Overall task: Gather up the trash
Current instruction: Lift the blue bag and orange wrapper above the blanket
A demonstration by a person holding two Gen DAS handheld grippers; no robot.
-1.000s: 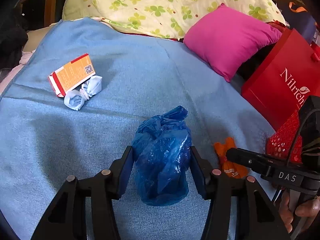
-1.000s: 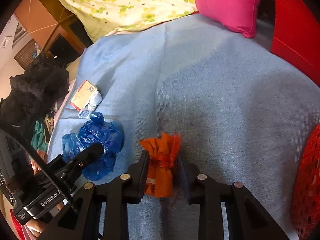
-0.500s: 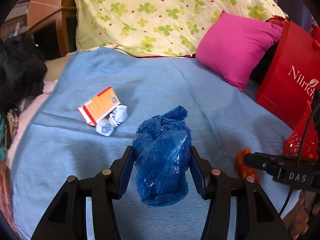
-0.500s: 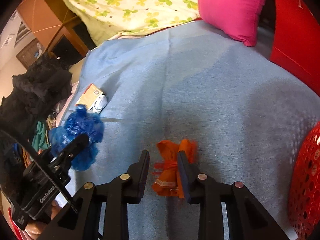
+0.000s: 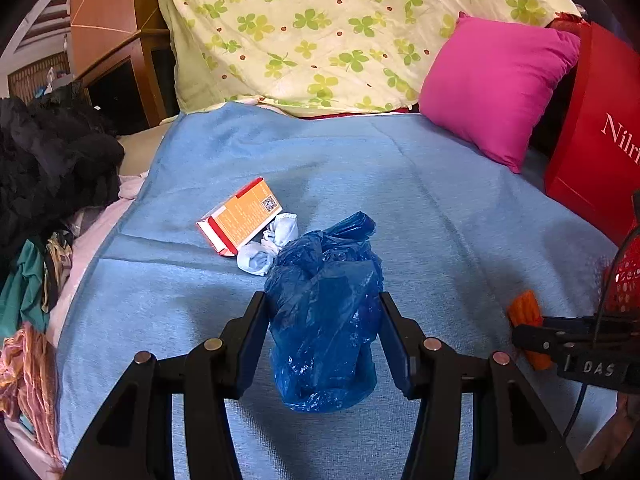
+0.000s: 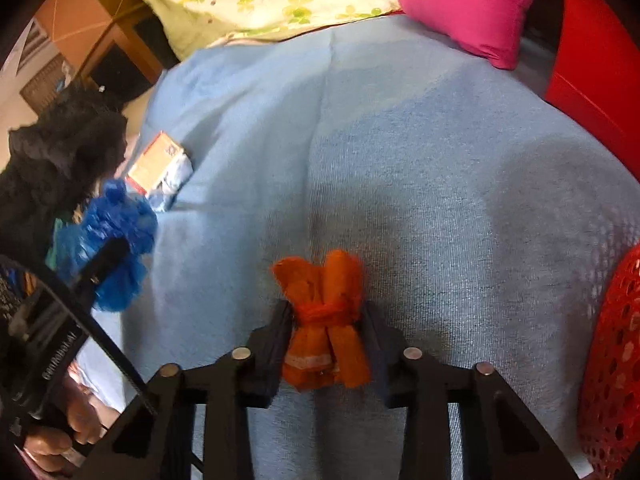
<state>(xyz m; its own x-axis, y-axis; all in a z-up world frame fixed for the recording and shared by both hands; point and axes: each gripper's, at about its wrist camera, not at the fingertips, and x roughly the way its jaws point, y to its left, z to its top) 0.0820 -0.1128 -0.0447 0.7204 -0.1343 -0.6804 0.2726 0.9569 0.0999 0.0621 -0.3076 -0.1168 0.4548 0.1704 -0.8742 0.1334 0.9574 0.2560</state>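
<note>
- Left wrist view: the left gripper point(image 5: 322, 340) has its jaws clamped on a crumpled blue plastic bag point(image 5: 326, 312), above the light blue bed blanket point(image 5: 440, 208). An orange cardboard box point(image 5: 240, 216) lies behind.
- Right wrist view: the right gripper point(image 6: 326, 342) jaws are opening, with a tied orange plastic bundle point(image 6: 324, 316) between them on the blanket. A red mesh basket point(image 6: 612, 364) stands at right; its contents I cannot tell.
</note>
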